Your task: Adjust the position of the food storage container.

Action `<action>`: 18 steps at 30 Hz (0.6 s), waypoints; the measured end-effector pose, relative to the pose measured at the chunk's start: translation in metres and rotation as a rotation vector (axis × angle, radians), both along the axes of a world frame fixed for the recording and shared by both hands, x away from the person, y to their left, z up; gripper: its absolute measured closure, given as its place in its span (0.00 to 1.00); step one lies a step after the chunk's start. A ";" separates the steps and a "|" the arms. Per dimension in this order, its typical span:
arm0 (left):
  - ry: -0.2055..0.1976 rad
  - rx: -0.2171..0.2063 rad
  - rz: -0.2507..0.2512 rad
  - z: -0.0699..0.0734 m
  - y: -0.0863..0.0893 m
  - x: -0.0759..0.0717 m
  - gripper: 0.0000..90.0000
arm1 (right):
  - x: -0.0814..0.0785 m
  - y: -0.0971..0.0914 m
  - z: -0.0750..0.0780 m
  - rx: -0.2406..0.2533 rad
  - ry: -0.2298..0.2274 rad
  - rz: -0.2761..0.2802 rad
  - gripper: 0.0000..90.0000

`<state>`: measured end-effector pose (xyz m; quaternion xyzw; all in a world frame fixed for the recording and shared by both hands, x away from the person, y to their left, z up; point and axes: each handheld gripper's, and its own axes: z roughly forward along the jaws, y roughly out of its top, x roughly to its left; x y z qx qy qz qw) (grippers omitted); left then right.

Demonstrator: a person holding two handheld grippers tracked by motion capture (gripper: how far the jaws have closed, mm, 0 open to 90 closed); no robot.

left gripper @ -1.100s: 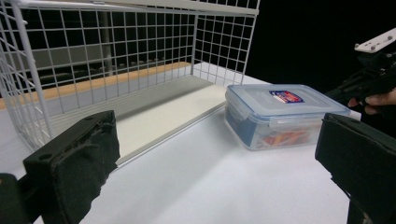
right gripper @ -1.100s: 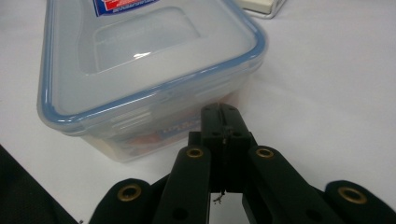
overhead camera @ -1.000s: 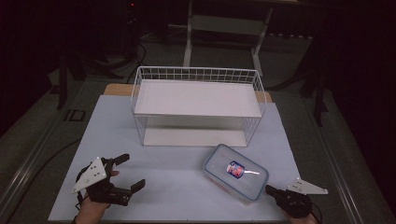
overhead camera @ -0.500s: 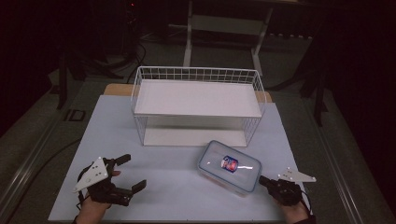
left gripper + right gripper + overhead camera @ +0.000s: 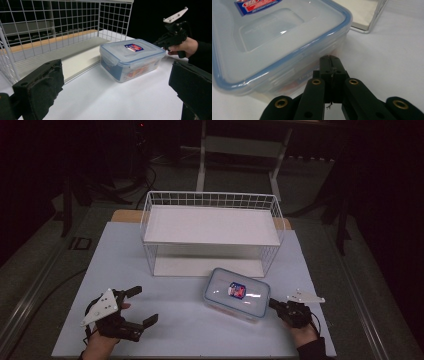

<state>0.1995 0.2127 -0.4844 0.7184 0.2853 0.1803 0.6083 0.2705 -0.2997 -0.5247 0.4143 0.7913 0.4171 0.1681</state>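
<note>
Container (image 5: pixel 236 294) lid bears an unreadable red-blue label (image 5: pixel 236 290).

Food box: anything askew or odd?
The food box sits skewed to the wire shelf, one corner toward its open bottom tier. Lid looks latched, nothing spilled. The shut right hand-held gripper is at its side.

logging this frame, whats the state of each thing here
plastic food container: lid on, upright on the table in front of the rack
wire shelf rack: upright, both shelves bare
right gripper: jaws shut, tips at the container's side
left gripper: jaws wide open, nothing between them
</note>
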 end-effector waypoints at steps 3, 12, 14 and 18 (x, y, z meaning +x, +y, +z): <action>-0.001 0.001 -0.001 0.000 0.000 0.000 0.00 | 0.005 0.004 0.001 -0.015 0.000 0.003 1.00; -0.001 0.002 -0.004 0.000 0.000 0.000 0.00 | 0.020 0.014 0.000 -0.009 0.003 0.012 1.00; 0.000 0.003 -0.006 0.000 0.000 0.000 0.00 | 0.024 0.018 0.001 -0.015 0.003 0.014 1.00; -0.003 0.005 -0.004 0.000 0.000 0.000 0.00 | 0.029 0.026 0.001 -0.025 0.001 0.025 1.00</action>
